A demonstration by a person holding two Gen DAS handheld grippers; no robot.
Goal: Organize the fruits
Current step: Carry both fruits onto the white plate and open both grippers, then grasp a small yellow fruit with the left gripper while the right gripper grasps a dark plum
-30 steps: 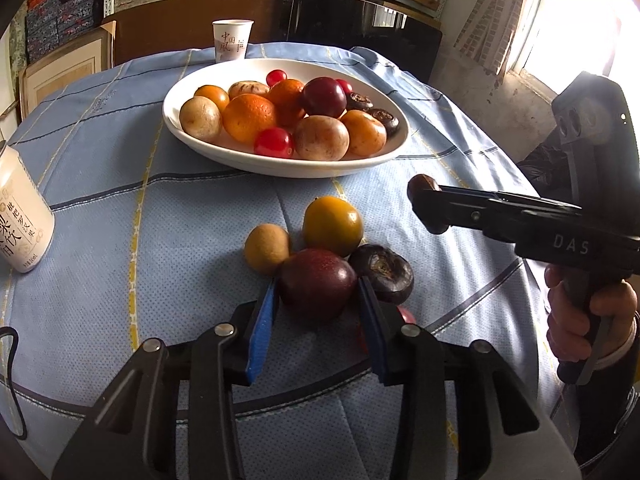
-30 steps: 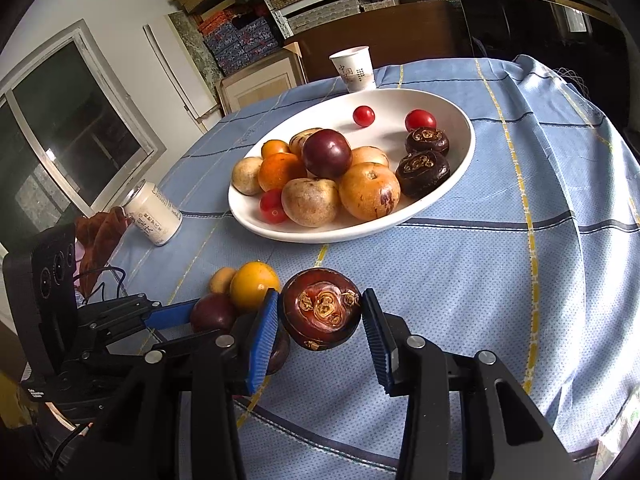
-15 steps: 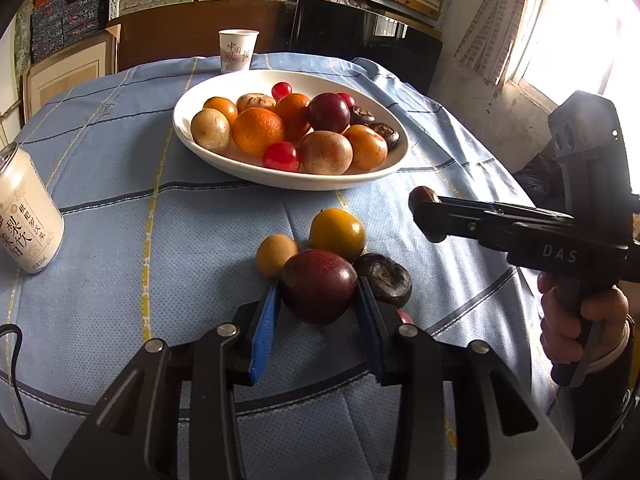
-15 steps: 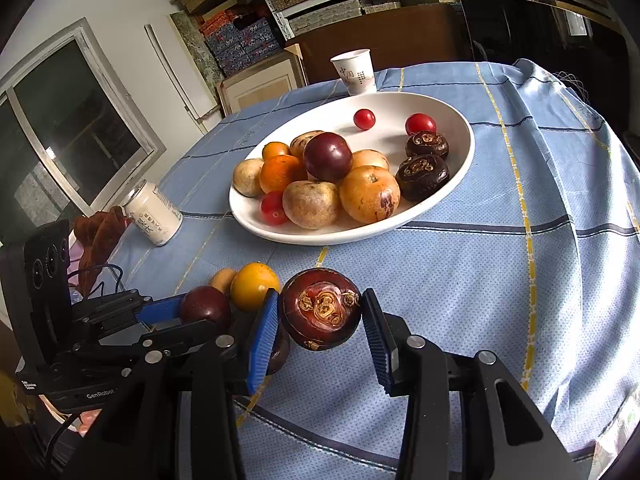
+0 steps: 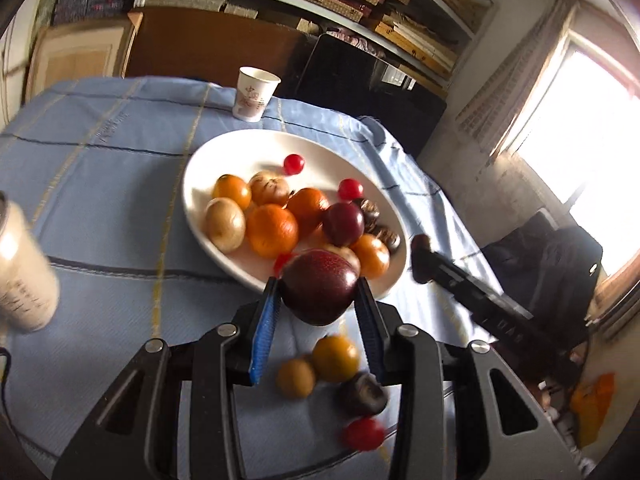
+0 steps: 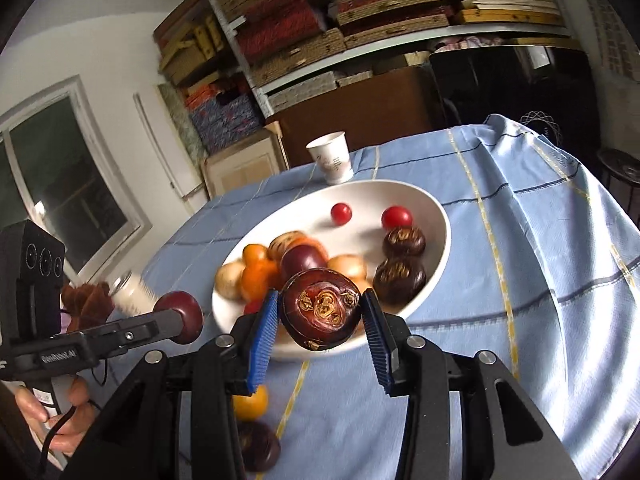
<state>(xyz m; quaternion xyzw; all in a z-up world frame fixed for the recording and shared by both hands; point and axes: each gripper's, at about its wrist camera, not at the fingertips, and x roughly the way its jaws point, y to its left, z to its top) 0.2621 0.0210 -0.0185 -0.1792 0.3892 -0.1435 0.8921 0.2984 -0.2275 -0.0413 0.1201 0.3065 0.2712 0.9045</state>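
Above the blue checked cloth (image 5: 120, 184), both grippers carry fruit near the white bowl (image 5: 196, 184). Left gripper (image 5: 318, 298): blue pads clamped on a plum (image 5: 320, 286), round, smooth, dark red-purple with a fine speckle and a sheen on top; it hangs in front of the bowl's near rim. Right gripper (image 6: 320, 316): pads clamped on a water chestnut (image 6: 322, 310), a squat, glossy maroon-brown bulb whose upper face bears tan, papery, curled scars; it too hangs at the near rim. In the bowl lie oranges, pale brown round fruit, another plum, cherry tomatoes and two more chestnuts (image 6: 400, 278). On the cloth below the left gripper, blurred: a yellow-orange fruit (image 5: 335, 358), a smaller tan fruit (image 5: 296, 378), a dark chestnut (image 5: 362, 394) and a red tomato (image 5: 364, 434). A paper cup (image 5: 254, 94) stands beyond the bowl; a pale can (image 5: 24, 276) stands to the left.
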